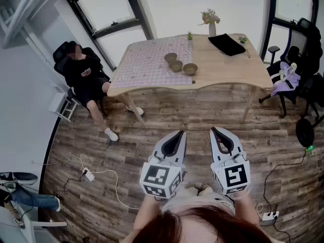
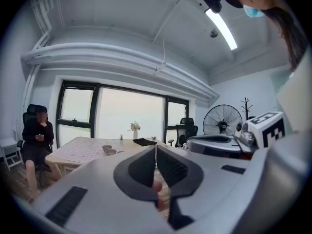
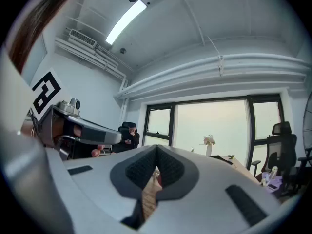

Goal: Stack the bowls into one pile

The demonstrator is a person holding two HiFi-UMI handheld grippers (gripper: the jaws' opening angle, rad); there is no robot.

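Observation:
Three brown bowls stand apart near the middle of the wooden table [image 1: 228, 71]: one bowl [image 1: 170, 57] at the back left, a second bowl [image 1: 175, 66] in front of it, a third bowl [image 1: 190, 69] to the right. In the left gripper view two of the bowls [image 2: 109, 150] show small and far off. My left gripper [image 1: 179, 133] and right gripper [image 1: 214, 130] are held side by side over the floor, well short of the table. Both have their jaws closed tip to tip with nothing between them.
A checked cloth [image 1: 152, 62] covers the table's left half. A vase with flowers [image 1: 211, 25], a small plant [image 1: 190, 36] and a black laptop [image 1: 227, 44] sit at the back. A seated person [image 1: 87, 80] is left of the table, office chairs [image 1: 296, 67] right. Cables and a power strip [image 1: 88, 175] lie on the floor.

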